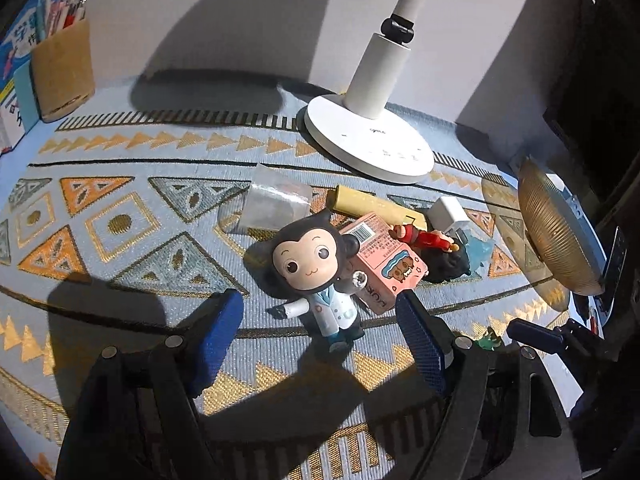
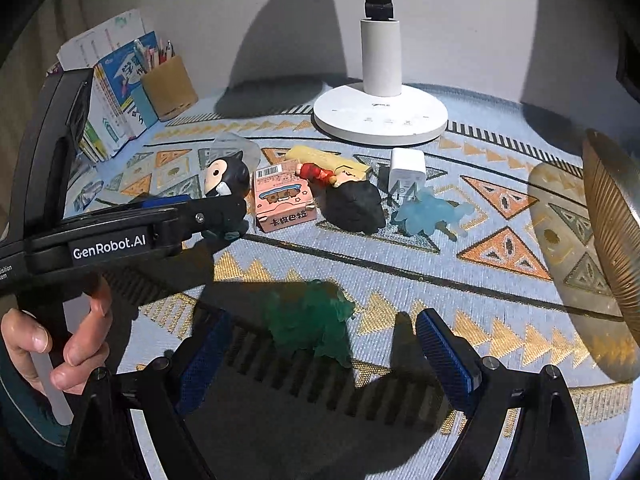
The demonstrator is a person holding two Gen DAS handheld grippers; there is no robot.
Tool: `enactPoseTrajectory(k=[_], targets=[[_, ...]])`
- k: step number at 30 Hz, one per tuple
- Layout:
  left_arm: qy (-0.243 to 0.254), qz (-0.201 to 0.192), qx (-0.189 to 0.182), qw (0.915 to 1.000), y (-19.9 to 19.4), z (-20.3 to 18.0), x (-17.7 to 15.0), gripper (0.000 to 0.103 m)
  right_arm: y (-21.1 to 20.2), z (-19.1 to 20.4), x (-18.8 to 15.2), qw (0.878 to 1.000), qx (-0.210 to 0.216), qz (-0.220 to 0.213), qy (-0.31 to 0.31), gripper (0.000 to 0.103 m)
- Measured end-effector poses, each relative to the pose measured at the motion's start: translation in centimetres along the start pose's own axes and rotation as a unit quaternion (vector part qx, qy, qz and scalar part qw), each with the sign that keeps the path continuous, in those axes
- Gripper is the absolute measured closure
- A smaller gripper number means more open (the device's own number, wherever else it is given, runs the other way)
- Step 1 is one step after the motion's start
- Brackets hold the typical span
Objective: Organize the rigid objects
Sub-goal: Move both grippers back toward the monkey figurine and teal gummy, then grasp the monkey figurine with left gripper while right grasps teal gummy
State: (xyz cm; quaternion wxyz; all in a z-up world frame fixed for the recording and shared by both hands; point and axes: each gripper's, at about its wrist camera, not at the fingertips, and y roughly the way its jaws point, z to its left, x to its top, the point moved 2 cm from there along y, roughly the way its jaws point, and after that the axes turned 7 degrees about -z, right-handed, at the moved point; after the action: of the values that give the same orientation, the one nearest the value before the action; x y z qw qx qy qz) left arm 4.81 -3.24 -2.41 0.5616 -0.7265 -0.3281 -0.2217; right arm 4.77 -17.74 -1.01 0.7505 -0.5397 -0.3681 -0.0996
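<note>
A monkey figurine [image 1: 314, 270] in a white coat lies on the patterned cloth, its legs between the open jaws of my left gripper [image 1: 320, 320]. It also shows in the right wrist view [image 2: 226, 178], partly hidden by the left gripper [image 2: 208, 212]. Beside it lie a pink box [image 1: 384, 260], a red-and-black doll [image 1: 436, 248], a yellow bar [image 1: 372, 204] and a white charger [image 1: 450, 214]. My right gripper [image 2: 320, 344] is open just behind a green translucent toy [image 2: 310, 320]. A blue translucent toy [image 2: 430, 214] lies by the charger [image 2: 406, 172].
A white lamp base [image 1: 370, 140] stands at the back. A ribbed golden dish [image 1: 556, 232] stands on edge at the right. A pen holder [image 1: 64, 68] and books [image 2: 114, 92] are at the back left. A clear plastic piece [image 1: 272, 204] lies behind the monkey.
</note>
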Motion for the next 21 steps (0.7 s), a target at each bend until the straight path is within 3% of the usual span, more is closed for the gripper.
enactPoseTrajectory(k=[3,7,9,21], targets=[[0.008,-0.003,0.005,1.0,0.3,-0.4,0.0,0.035,0.4,-0.2,-0.1,1.0,-0.004,-0.001,0.002,0.011],[0.017,-0.009,0.015,0.9997,0.5,-0.7,-0.1,0.054,0.8,0.1,-0.3,1.0,-0.009,0.003,-0.008,0.012],[0.015,-0.011,0.013,0.9997,0.5,-0.6,0.0,0.063,0.8,0.4,-0.2,1.0,-0.008,0.001,-0.013,0.022],[0.021,-0.035,0.006,0.9991,-0.5,-0.8,-0.3,0.063,1.0,2.0,-0.3,0.998,-0.033,-0.005,-0.059,0.054]])
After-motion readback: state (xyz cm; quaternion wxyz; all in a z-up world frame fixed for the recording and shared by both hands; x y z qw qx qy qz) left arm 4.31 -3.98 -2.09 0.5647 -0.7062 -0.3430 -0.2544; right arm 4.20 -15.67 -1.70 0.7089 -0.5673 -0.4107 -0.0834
